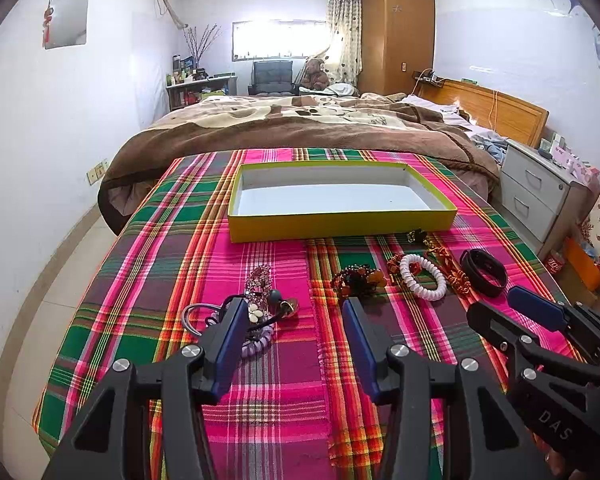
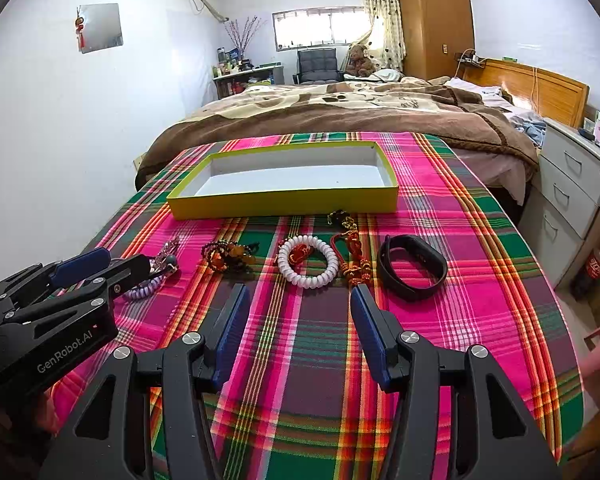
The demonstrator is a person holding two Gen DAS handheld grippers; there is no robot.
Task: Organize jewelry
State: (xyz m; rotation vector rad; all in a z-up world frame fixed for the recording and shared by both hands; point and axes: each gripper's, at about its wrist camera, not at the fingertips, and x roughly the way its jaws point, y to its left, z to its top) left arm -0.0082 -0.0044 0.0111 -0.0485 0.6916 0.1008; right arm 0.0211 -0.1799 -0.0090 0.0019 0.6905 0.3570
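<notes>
both jaws wide; bracelets (image 2: pixel 308 262) before tray (image 2: pixel 284 202).

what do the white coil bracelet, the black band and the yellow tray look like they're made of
White coil bracelet: likely glossy plastic, a springy phone-cord spiral. Black band: probably matte rubber or silicone, smooth, no shine. Yellow tray: seemingly cardboard, thin straight walls, white inside.

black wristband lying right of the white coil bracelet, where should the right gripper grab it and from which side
Probably the near arc of the black rubber wristband. It lies flat as an open loop on the plaid cloth, clear of the red and gold knotted cord on its left. Bring the open right gripper down from above, one finger inside the loop and one outside, pinching across the thin strap.
</notes>
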